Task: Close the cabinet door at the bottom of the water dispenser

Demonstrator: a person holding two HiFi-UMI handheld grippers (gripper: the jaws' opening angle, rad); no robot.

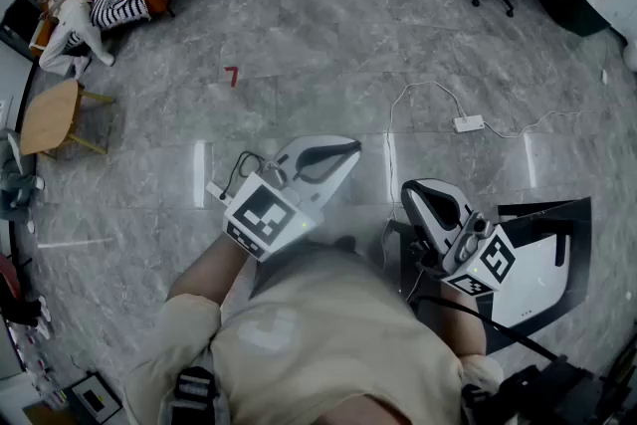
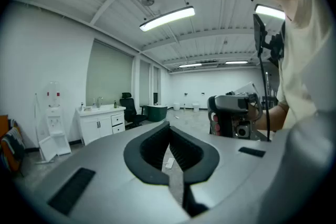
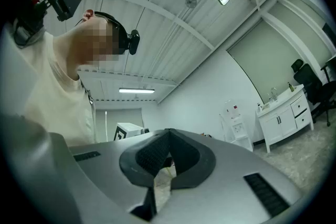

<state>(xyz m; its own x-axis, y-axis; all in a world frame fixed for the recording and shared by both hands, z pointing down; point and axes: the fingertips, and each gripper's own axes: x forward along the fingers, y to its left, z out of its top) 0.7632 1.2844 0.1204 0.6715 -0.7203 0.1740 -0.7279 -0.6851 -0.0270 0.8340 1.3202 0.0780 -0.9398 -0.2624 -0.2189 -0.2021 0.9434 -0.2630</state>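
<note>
Your left gripper [image 2: 169, 126] has its jaws closed tip to tip on nothing, and your right gripper [image 3: 168, 132] looks the same, shut and empty. You hold both close to your body, above the grey floor [image 1: 328, 45]. The water dispenser [image 2: 53, 113] stands by the far wall, well apart from you, and its bottom cabinet door [image 2: 51, 147] appears to hang open. Nothing of the task looks done: the approach and the push on the door lie ahead.
</note>
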